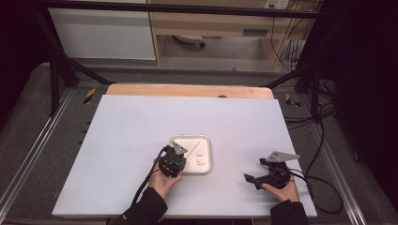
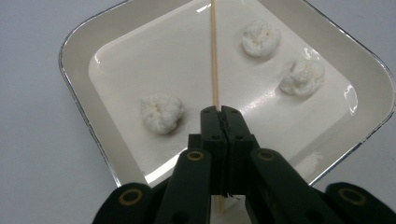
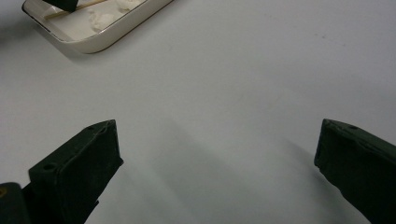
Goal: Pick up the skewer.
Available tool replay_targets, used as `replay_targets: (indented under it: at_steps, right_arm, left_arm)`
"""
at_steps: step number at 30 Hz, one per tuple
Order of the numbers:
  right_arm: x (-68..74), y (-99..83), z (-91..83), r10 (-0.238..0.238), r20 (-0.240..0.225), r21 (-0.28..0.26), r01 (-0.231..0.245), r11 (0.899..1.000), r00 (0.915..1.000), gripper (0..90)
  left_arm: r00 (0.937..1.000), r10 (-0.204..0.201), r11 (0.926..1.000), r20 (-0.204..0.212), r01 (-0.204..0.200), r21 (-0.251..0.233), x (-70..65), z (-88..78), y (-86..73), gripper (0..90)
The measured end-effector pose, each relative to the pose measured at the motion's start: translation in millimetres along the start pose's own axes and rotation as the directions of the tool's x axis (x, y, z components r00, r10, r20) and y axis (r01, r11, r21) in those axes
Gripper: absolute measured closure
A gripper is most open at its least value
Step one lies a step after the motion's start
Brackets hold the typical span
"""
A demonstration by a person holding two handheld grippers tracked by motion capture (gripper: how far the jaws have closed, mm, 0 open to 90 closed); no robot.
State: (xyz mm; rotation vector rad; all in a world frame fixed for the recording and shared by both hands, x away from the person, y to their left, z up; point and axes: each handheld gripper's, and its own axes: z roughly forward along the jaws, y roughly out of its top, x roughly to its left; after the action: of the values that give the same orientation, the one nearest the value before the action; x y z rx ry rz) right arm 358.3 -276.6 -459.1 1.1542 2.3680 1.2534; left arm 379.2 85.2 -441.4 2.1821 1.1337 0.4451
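Left gripper point(image 2: 221, 112), fingers pressed together and pinching a thin wooden skewer point(image 2: 215, 56), over the near part of a shallow white tray point(image 2: 77, 60) at the middle of the desk point(image 1: 131, 126). The skewer runs away across the tray floor between three white dough-like lumps point(image 2: 161, 113). Right gripper point(image 3: 217, 154), fingers spread wide with nothing between them, held above bare desk well apart from the tray.
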Motion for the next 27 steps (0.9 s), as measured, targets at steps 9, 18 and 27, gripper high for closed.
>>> replay_targets:
  at_steps: [9, 18, 27]
  right_arm:
    - [0.3, -0.1, 0.3, 0.002, -0.001, 0.003, -0.002, 1.000, 1.0000, 0.8]
    - [0.9, 0.6, 0.1, -0.008, 0.006, 0.001, 0.008, 1.000, 1.0000, 0.8]
    - [8.9, 9.1, 0.0, -0.046, 0.022, -0.016, 0.047, 0.999, 0.9987, 0.7]
  left_arm:
    - [0.9995, 0.004, 0.9989, 0.032, -0.002, -0.047, 7.2, -9.2, -0.4, 89.0]
    - [0.9968, 0.041, 0.9968, 0.069, -0.036, -0.071, 16.1, -25.0, -2.5, 89.0]
    - [0.9905, 0.090, 0.9941, 0.104, -0.083, -0.069, 26.4, -37.1, -4.1, 89.0]
